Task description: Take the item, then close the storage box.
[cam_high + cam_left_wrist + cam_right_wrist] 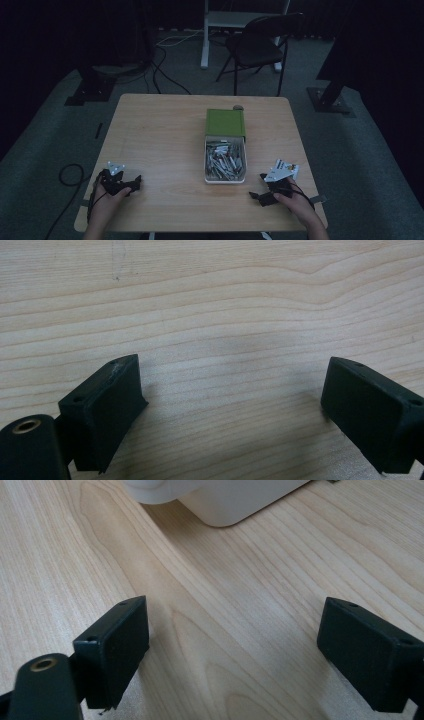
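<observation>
High view: the wooden table (160, 135) has rounded corners, and broad bare surface lies left of the centre. The left gripper (131, 183) rests near the near-left edge, well apart from the tray (225, 179). The right gripper (256, 196) sits near the near-right edge, just right of the tray's near corner. Both grippers stand wide open with bare wood between the jaws. The tray is white, rectangular and round-cornered, filled with small grey metal pieces; it lies right of centre, its far end tucked into a green box (225, 122). The pale grain runs in long streaks. A small printed card (291, 166) lies beside the right hand.
</observation>
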The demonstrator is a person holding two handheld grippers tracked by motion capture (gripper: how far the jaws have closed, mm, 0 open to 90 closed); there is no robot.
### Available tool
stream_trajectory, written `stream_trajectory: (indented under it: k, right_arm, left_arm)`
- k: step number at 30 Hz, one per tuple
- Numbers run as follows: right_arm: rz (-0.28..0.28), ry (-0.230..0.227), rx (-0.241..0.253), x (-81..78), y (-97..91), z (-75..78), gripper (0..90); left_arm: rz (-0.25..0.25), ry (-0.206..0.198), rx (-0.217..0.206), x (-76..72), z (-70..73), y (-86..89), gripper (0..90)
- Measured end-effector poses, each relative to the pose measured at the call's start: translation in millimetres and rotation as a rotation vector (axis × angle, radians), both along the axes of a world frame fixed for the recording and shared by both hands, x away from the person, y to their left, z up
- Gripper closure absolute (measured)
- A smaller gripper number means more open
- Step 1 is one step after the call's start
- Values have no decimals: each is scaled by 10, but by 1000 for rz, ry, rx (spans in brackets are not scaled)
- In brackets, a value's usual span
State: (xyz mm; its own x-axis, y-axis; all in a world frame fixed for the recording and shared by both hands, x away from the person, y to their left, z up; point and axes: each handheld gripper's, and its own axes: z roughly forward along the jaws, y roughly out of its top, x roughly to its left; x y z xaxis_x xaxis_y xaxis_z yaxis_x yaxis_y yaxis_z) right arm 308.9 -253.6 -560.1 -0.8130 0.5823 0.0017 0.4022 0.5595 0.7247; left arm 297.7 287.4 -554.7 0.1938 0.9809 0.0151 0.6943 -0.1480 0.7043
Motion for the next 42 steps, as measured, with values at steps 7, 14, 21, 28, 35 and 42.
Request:
stream_trajectory:
  k: [7,14,21,28,35,42]
  right_arm:
    - [-1,0,-1,1,0,-1,127]
    - [0,-2,-1,2,1,1,128]
    - [-13,-17,2,-2,-7,16,137]
    - [-24,-43,65,-13,-33,172,137]
    - [-41,-43,86,-10,-35,286,137]
    - [-36,-67,112,9,-26,398,137]
  left_arm:
    - [4,1,-1,-11,1,-4,105]
    - [-57,0,6,-21,4,-32,108]
    - [-159,-16,18,-60,7,-204,108]
    - [-249,-30,-8,-69,52,-418,108]
    - [-334,-60,-23,-92,99,-645,108]
    - [-418,-100,-46,-104,174,-876,108]
